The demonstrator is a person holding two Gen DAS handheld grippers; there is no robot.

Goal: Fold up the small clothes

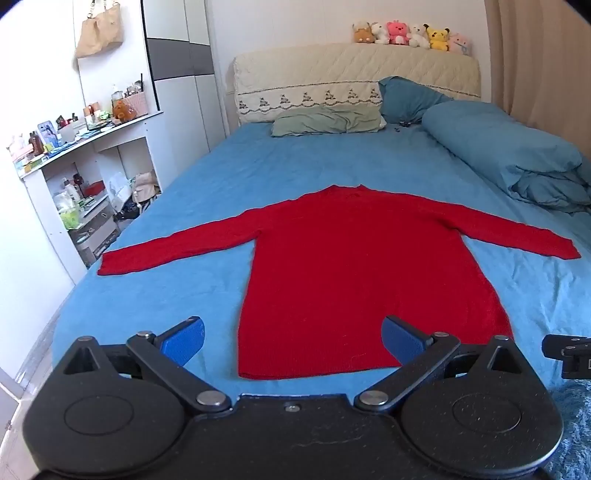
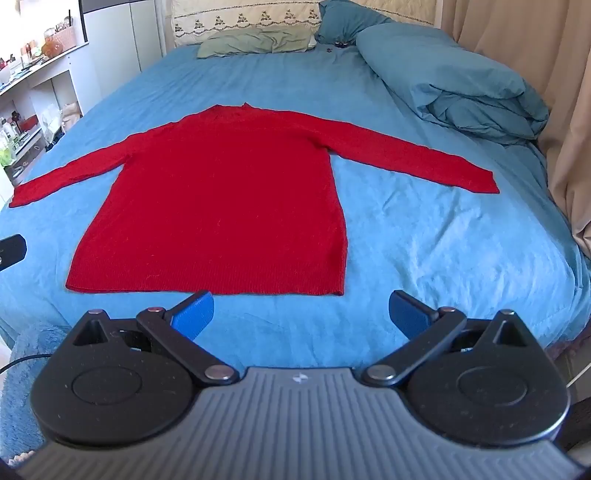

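Red knit sweater (image 1: 351, 266) lies flat on the blue bed sheet (image 1: 229, 177), front down or up I cannot tell, with its collar toward the headboard and its ribbed hem toward the foot of the bed. Both sleeves are spread straight out to the sides, and the body shows no fold. Just short of the hem, the left hand-held gripper (image 1: 293, 341) hangs over the lower left part of the sweater with its blue pads spread wide apart and nothing between them. The right hand-held gripper (image 2: 301, 314) sits just beyond the hem near the sweater's right corner, over bare sheet, its jaws likewise spread wide and holding nothing. Farther up the bed, a green pillow (image 1: 327, 120) rests against the quilted cream headboard (image 1: 354, 70), with a blue pillow beside it and a rolled blue duvet (image 1: 517, 155) along the right side. A row of plush toys (image 1: 410, 35) lines the top of the headboard. White shelves (image 1: 85, 177) crowded with bottles and small items stand to the left of the bed, and a beige curtain (image 2: 535, 55) hangs on the right
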